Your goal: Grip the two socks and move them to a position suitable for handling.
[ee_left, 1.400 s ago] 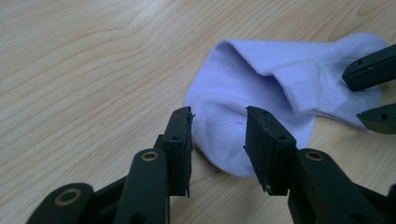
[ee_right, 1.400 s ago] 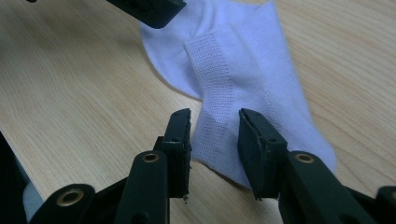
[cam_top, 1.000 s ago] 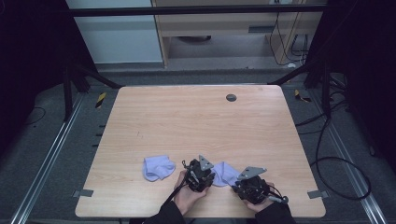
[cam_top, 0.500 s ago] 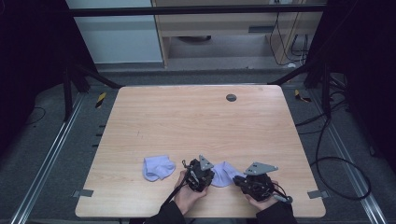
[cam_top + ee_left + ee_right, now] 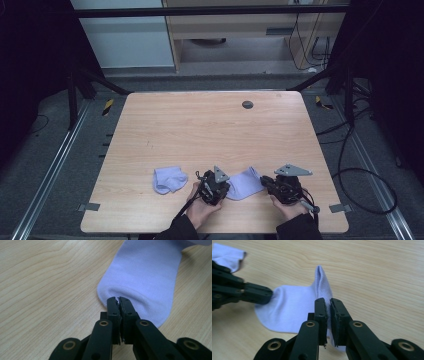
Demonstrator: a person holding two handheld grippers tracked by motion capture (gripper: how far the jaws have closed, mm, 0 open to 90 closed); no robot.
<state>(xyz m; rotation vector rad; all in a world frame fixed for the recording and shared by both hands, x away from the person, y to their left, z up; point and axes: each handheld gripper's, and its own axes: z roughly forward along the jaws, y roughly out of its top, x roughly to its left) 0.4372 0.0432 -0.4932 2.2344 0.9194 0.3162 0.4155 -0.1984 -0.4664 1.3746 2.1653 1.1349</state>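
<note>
A lavender sock (image 5: pixel 244 183) lies flat near the table's front edge, between my two grippers. My left gripper (image 5: pixel 226 192) is shut on one end of it; in the left gripper view the jaws (image 5: pixel 117 299) pinch the sock's (image 5: pixel 145 272) rounded edge. My right gripper (image 5: pixel 264 182) holds the other end. Its jaws (image 5: pixel 329 301) have just been closing and now pinch a raised fold of the sock (image 5: pixel 292 305). The left gripper (image 5: pixel 249 293) also shows at the left of the right gripper view.
A second lavender sock (image 5: pixel 169 179) lies crumpled to the left of my left hand, also seen as a corner (image 5: pixel 227 253) in the right gripper view. A small dark round disc (image 5: pixel 247 104) sits at the far side of the wooden table (image 5: pixel 200 130).
My right gripper has moved to the right and slightly up with its end of the sock, so the sock is drawn out between the grippers. The left gripper has stayed in place.
</note>
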